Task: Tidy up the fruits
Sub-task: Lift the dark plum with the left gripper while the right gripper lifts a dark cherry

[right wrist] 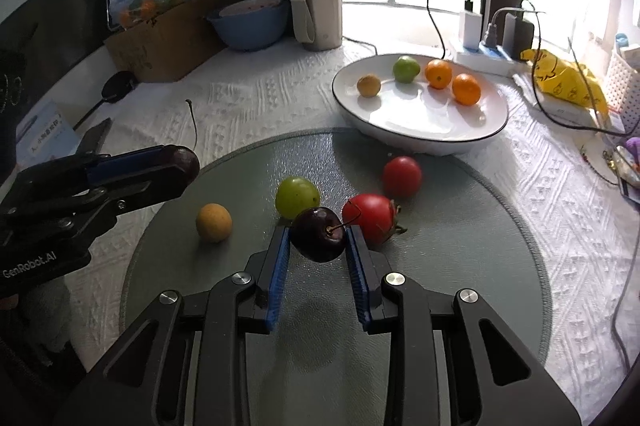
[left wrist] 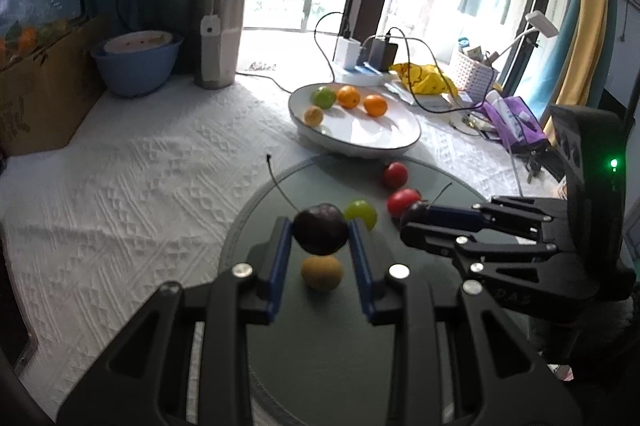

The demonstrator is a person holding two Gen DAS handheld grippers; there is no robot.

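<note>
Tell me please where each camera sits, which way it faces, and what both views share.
Left wrist: on the left gripper, looking down along its jaws, shut on a dark cherry; the right gripper shows at right.
Right wrist: on the right gripper, jaws shut on another cherry; the left gripper shows at left.
Shared: the grey mat, the white plate, the green grape.

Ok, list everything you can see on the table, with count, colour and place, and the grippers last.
cherries: two, dark, one in each gripper
tomatoes: two, red, on the grey mat
grape: one, green, on the mat
small tan fruit: one, on the mat
plate: one, white, behind the mat, holding two oranges, one green fruit, one tan fruit
bowl: one, blue, far left
tumbler: one, steel, beside the bowl
left gripper: shut on a cherry
right gripper: shut on a cherry
</note>
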